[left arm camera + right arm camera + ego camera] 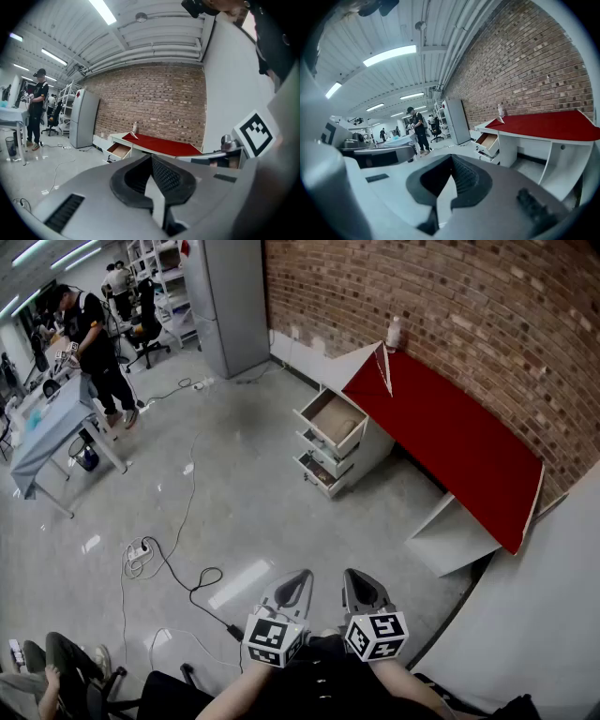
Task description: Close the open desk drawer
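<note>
head view / top drawer [333,418]: pulled out of the white, red-topped table [441,442] by the brick wall, well apart from both claws across open floor
head view / lower drawers [321,465]: the two below looked part-open too
head view / left claw [298,579]: low in frame, clenched, empty
head view / right claw [354,579]: just beside the left, clenched, empty
left gripper view / left claw [152,159]: jaws met at the tips with nothing between; top drawer [118,150] was small and far beyond them, under the table [159,144] edge
right gripper view / right claw [451,159]: jaws together, nothing held; top drawer [488,140] was far off, its wood-coloured inside showing, table [548,124] to the right
handling, my read: a stiff box on runners that looked empty, so probably light and free-sliding
contact, my read: no grip needed — a flat push with clenched tips on the middle of the front panel; pushing off-centre could rack it in the runners
</note>
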Action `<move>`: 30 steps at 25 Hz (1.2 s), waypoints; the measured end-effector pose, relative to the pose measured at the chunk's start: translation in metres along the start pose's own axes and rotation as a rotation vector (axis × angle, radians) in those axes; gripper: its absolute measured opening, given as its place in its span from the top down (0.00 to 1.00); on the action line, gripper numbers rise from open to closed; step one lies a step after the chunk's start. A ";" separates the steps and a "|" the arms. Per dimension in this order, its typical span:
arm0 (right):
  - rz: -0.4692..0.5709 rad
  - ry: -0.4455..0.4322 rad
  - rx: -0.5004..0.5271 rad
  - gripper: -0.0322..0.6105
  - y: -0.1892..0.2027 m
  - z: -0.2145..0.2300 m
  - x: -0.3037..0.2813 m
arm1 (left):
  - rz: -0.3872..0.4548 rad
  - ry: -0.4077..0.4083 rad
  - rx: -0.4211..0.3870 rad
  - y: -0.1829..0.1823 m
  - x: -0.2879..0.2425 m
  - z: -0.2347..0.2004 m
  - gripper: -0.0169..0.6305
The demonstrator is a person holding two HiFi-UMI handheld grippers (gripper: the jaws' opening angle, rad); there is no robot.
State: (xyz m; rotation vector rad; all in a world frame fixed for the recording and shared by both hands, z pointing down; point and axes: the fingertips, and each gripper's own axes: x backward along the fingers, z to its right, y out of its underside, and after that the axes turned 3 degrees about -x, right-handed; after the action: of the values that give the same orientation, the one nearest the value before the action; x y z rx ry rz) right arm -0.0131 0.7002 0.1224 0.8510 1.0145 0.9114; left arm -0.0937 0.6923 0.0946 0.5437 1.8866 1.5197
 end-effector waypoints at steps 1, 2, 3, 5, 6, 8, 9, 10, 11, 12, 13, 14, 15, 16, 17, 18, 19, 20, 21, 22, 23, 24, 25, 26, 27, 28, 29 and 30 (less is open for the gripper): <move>-0.003 0.000 -0.001 0.93 0.000 -0.001 0.000 | -0.004 0.000 0.002 0.000 0.000 -0.001 0.96; -0.006 0.000 -0.002 0.93 0.001 -0.001 0.000 | -0.007 -0.001 0.005 0.001 0.000 -0.001 0.96; -0.009 0.000 -0.001 0.93 0.001 -0.002 -0.001 | -0.010 -0.001 0.008 0.001 0.000 -0.002 0.96; -0.012 0.000 0.004 0.93 0.000 -0.004 -0.001 | -0.013 -0.003 0.014 0.001 0.001 -0.004 0.96; -0.014 0.001 0.007 0.93 -0.001 -0.004 -0.002 | -0.014 -0.004 0.017 0.001 0.001 -0.006 0.96; -0.017 0.009 0.006 0.93 0.000 -0.004 -0.001 | -0.017 -0.007 0.022 0.002 0.002 -0.007 0.96; -0.017 0.013 0.004 0.93 0.001 -0.004 0.000 | -0.018 -0.009 0.023 0.002 0.003 -0.008 0.96; -0.012 0.015 0.002 0.93 0.000 -0.004 0.001 | -0.018 -0.012 0.024 0.003 0.004 -0.009 0.96; -0.002 0.014 -0.002 0.93 -0.001 -0.005 0.002 | -0.017 -0.013 0.026 0.003 0.005 -0.010 0.96; 0.012 0.012 -0.007 0.93 -0.002 -0.006 0.002 | -0.014 -0.012 0.028 0.003 0.006 -0.011 0.96; 0.024 0.014 -0.010 0.93 -0.004 -0.007 0.002 | -0.010 -0.012 0.027 0.003 0.007 -0.012 0.96; 0.030 0.020 -0.011 0.93 -0.004 -0.007 0.002 | -0.007 -0.011 0.025 0.002 0.009 -0.013 0.96; 0.031 0.030 -0.010 0.93 -0.004 -0.007 0.002 | -0.004 -0.011 0.023 0.002 0.011 -0.014 0.96; 0.030 0.038 -0.008 0.93 -0.003 -0.008 0.003 | -0.001 -0.011 0.022 0.003 0.013 -0.014 0.96; 0.030 0.043 -0.006 0.93 -0.002 -0.010 0.004 | 0.000 -0.011 0.022 0.004 0.015 -0.015 0.96; 0.031 0.046 -0.002 0.93 0.000 -0.012 0.004 | 0.001 -0.011 0.022 0.005 0.018 -0.016 0.96; 0.034 0.047 0.002 0.93 0.000 -0.013 0.005 | 0.002 -0.010 0.022 0.005 0.020 -0.017 0.96; 0.038 0.050 0.004 0.93 0.001 -0.015 0.005 | 0.002 -0.008 0.021 0.006 0.022 -0.018 0.96; 0.041 0.055 0.002 0.93 0.002 -0.016 0.005 | 0.002 -0.006 0.020 0.006 0.023 -0.018 0.96; 0.043 0.060 -0.003 0.93 0.003 -0.017 0.005 | 0.003 -0.004 0.019 0.006 0.025 -0.020 0.96; 0.044 0.064 -0.009 0.93 0.004 -0.018 0.004 | 0.005 -0.002 0.019 0.006 0.027 -0.021 0.96; 0.045 0.068 -0.011 0.93 0.005 -0.019 0.004 | 0.007 0.000 0.020 0.007 0.028 -0.023 0.96; 0.048 0.074 -0.010 0.93 0.007 -0.021 0.004 | 0.009 0.001 0.019 0.008 0.031 -0.025 0.96; 0.053 0.081 -0.007 0.93 0.008 -0.023 0.004 | 0.008 0.002 0.016 0.009 0.034 -0.026 0.96; 0.059 0.088 -0.006 0.93 0.008 -0.026 0.005 | 0.006 0.003 0.007 0.011 0.037 -0.027 0.96; 0.064 0.094 -0.007 0.93 0.009 -0.028 0.007 | 0.004 0.004 -0.004 0.012 0.040 -0.027 0.96; 0.068 0.100 -0.008 0.93 0.010 -0.030 0.008 | 0.002 0.005 -0.015 0.013 0.043 -0.027 0.96; 0.069 0.104 -0.008 0.93 0.011 -0.031 0.010 | 0.000 0.007 -0.020 0.013 0.044 -0.026 0.96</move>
State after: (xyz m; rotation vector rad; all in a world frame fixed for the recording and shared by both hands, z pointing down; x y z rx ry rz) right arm -0.0422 0.7180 0.1196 0.8430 1.0764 1.0263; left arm -0.1440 0.7072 0.1003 0.5306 1.8751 1.5406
